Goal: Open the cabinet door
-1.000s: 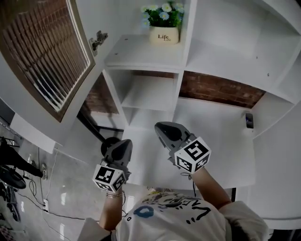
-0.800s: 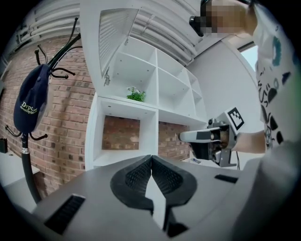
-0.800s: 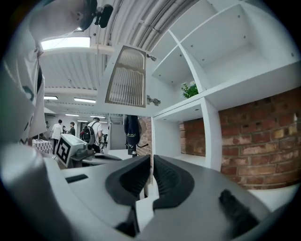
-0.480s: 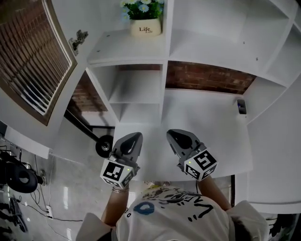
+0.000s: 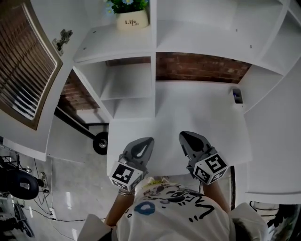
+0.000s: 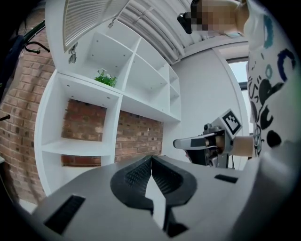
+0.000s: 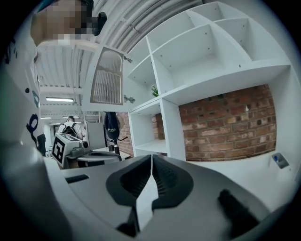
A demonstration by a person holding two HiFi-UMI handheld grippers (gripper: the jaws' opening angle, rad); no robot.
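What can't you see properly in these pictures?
- Head view: the green-leaved flowers in the white "Life" pot are cut off by the top edge.
- Head view: the brown slatted cabinet door runs past the left edge, handle unseen.
- Head view: the small dark gadget on the white desk is too small to identify.

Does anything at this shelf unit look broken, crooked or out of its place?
Nothing stands out. The louvred cabinet door hangs open, the flower pot stands upright, and the left gripper and right gripper are shut and empty.
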